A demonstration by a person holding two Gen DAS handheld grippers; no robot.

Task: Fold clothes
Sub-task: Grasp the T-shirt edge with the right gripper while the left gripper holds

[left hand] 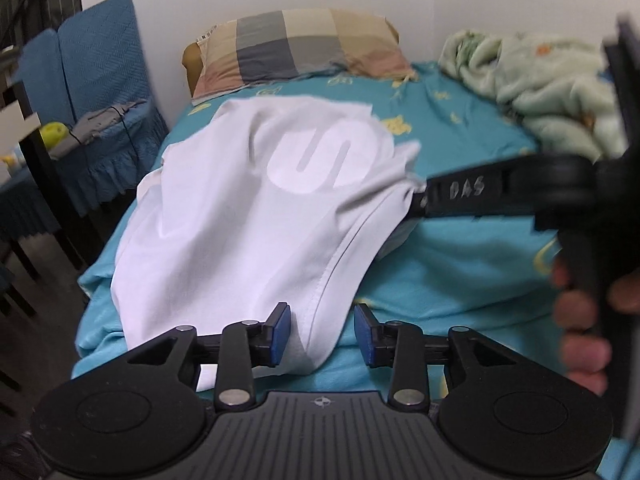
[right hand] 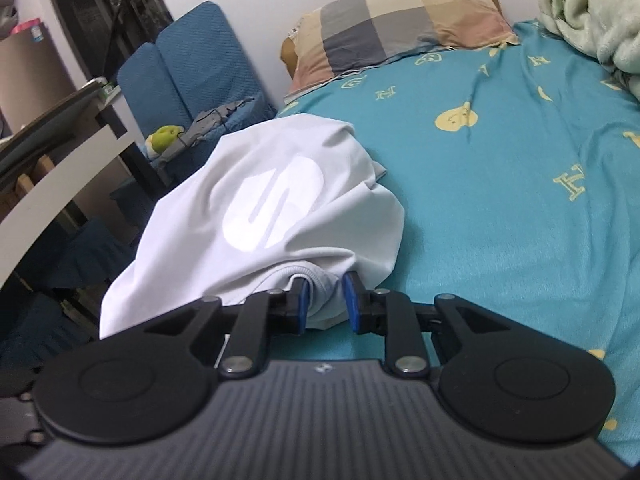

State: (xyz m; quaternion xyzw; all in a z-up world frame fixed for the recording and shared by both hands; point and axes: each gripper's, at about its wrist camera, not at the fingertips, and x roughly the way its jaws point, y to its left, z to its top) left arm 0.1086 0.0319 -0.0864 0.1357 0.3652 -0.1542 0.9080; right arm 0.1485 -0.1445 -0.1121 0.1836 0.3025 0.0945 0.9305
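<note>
A white T-shirt (left hand: pixel 240 216) with a pale round logo lies bunched on the turquoise bed sheet (left hand: pixel 460 264). My left gripper (left hand: pixel 322 334) is open, its blue pads either side of the shirt's near hem. My right gripper (right hand: pixel 325 300) has its blue pads around a fold of the shirt (right hand: pixel 280 216) near the collar, with a gap still between them. In the left wrist view the right gripper (left hand: pixel 420 200) reaches in from the right, its tips at the shirt's right edge, held by a hand (left hand: pixel 580 320).
A checked pillow (left hand: pixel 296 48) lies at the head of the bed against the wall. A pale green blanket (left hand: pixel 540 80) is heaped at the far right. Blue covered chairs (left hand: pixel 96 92) and a dark table (right hand: pixel 60 168) stand left of the bed.
</note>
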